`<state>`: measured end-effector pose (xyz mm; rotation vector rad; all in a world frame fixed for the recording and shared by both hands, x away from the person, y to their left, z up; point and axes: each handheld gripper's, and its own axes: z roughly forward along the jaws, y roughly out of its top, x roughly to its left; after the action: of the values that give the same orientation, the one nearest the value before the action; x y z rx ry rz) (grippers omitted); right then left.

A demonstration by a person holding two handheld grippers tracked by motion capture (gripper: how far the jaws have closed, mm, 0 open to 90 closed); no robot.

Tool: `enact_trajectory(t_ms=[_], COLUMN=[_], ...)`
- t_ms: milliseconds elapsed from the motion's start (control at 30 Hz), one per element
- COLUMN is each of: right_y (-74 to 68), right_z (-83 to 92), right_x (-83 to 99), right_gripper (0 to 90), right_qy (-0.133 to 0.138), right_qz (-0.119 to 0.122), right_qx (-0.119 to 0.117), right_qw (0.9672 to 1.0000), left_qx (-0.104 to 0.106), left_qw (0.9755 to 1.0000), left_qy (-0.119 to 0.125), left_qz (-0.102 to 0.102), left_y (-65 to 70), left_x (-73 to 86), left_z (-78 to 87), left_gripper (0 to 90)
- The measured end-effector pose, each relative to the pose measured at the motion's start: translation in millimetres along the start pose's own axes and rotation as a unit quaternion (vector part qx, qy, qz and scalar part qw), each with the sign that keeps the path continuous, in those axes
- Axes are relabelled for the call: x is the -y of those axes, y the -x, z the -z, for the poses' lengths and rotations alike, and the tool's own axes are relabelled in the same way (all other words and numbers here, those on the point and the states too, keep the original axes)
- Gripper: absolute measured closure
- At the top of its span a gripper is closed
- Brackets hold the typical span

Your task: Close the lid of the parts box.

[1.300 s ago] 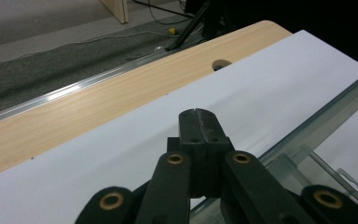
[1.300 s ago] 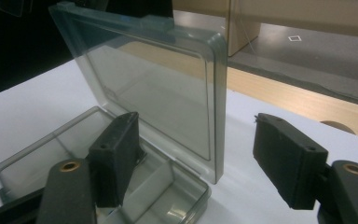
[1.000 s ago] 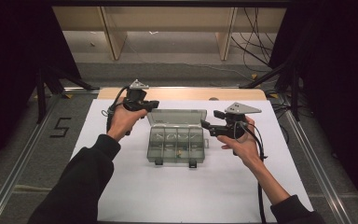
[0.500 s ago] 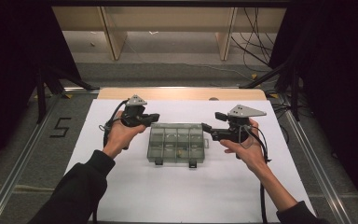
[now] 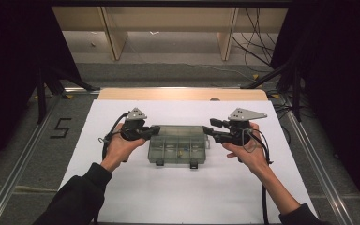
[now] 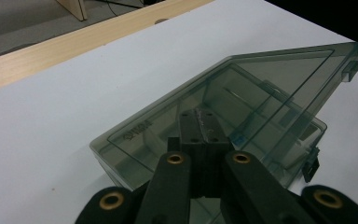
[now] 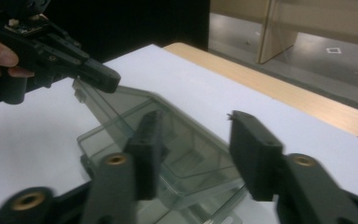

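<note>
Centrally on the white worktop (image 5: 136, 197): one clear compartment box (image 5: 178, 150), lid (image 6: 242, 93) raised partway, small items inside. Left claw (image 5: 155, 131), at the box's 9 o'clock, jaws closed together with tips over the lid's near corner; whether they pinch it cannot be told. Right claw (image 5: 208, 131), at 3 o'clock, jaws apart and just been closing, box edge between them, pads not pressing.

Left tongs (image 5: 153, 132) closed, held level; right tongs (image 5: 210, 131) part open, jaws just been closing.
</note>
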<state>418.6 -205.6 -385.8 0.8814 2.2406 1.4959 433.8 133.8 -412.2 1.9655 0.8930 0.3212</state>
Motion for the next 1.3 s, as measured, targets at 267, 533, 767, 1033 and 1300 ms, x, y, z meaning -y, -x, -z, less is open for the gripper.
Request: enact_trajectory(t_ms=[267, 533, 767, 1033, 1300], right_y=[0.3, -3.7, -8.2, -10.9, -12.2], right_z=[-4.7, -10.4, -16.1, -19.5, -22.5], right_x=[13.4, 24.2, 32.9, 37.8, 44.1], right_gripper=[79.8, 85.4, 86.5, 86.6, 86.6], right_qy=[-0.032, -0.059, -0.077, -0.088, -0.100], right_qz=[0.014, 0.046, 0.050, 0.061, 0.070], right_qx=[-0.016, -0.015, -0.024, -0.023, -0.022], right_qw=[0.9993, 0.9971, 0.9955, 0.9940, 0.9923], left_qx=[0.006, 0.004, 0.003, 0.007, 0.008], left_qw=[0.9999, 1.0000, 0.9999, 0.9999, 0.9997], left_qy=[0.005, -0.003, 0.004, -0.006, -0.020], left_qz=[0.008, 0.002, 0.009, 0.010, 0.006], left_y=[3.5, 4.4, 5.9, 3.9, 4.7], left_x=[13.5, 22.6, 27.9, 35.6, 43.8], left_z=[4.0, 8.2, 12.5, 15.1, 15.4], left_gripper=[89.9, 89.9, 89.9, 90.0, 89.9])
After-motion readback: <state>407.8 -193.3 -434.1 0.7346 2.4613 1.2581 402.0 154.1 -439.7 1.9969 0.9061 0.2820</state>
